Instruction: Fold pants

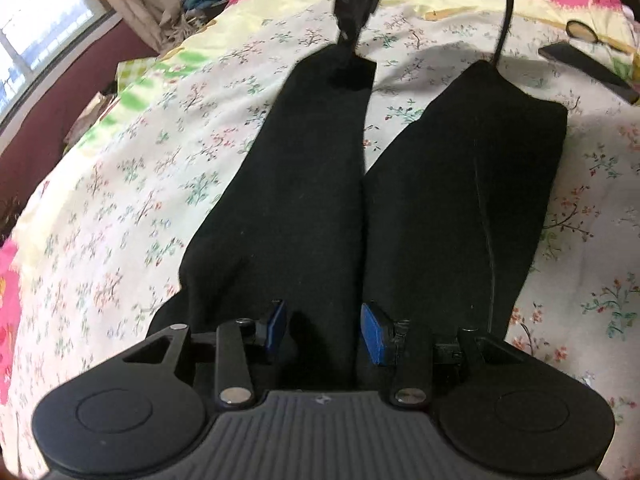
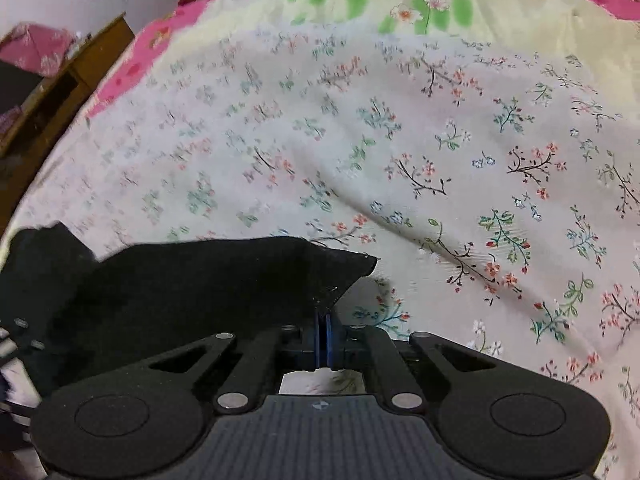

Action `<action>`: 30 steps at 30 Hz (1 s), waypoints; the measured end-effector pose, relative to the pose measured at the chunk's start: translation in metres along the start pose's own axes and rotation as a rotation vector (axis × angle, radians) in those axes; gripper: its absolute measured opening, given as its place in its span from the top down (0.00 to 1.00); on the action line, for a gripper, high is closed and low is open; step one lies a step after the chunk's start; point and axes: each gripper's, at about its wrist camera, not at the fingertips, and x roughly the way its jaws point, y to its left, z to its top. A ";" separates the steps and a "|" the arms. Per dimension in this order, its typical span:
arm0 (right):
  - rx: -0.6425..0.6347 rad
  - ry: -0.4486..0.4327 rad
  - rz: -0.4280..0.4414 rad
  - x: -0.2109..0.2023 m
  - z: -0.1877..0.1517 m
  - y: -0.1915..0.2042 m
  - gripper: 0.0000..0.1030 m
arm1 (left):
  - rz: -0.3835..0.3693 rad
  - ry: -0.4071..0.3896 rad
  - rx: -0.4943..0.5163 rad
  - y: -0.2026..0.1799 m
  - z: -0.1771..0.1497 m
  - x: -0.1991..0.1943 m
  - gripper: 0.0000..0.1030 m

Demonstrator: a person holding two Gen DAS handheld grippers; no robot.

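Observation:
Black pants point(image 1: 304, 184) lie flat on a floral bedsheet point(image 1: 132, 184), both legs running away from me in the left wrist view. My left gripper point(image 1: 324, 332) is open over the near end of the pants, its blue pads point(image 1: 374, 336) apart with cloth between them. At the far end of the left leg my right gripper point(image 1: 352, 76) shows from outside, holding the hem. In the right wrist view my right gripper point(image 2: 323, 338) is shut on the pants hem point(image 2: 224, 280), which is lifted slightly off the floral bedsheet point(image 2: 400, 140).
A dark flat object point(image 1: 588, 68) and a round mirror with a wooden handle point(image 1: 584, 30) lie on the bed at the far right. A window point(image 1: 40, 40) and curtain are at far left. A wooden cabinet point(image 2: 52, 92) stands beside the bed.

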 end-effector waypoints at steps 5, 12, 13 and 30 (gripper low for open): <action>0.029 -0.014 0.020 -0.019 0.000 0.001 1.00 | 0.065 0.009 0.047 -0.015 0.013 0.024 0.50; 0.102 -0.024 -0.092 0.026 0.013 -0.035 0.74 | 0.084 0.012 0.053 -0.017 0.023 0.037 0.50; 0.109 -0.014 -0.069 0.030 0.010 -0.040 0.74 | 0.081 0.009 0.054 -0.016 0.021 0.035 0.50; 0.177 0.085 0.079 0.039 -0.029 -0.042 0.94 | 0.112 -0.009 0.124 -0.028 0.012 0.031 0.50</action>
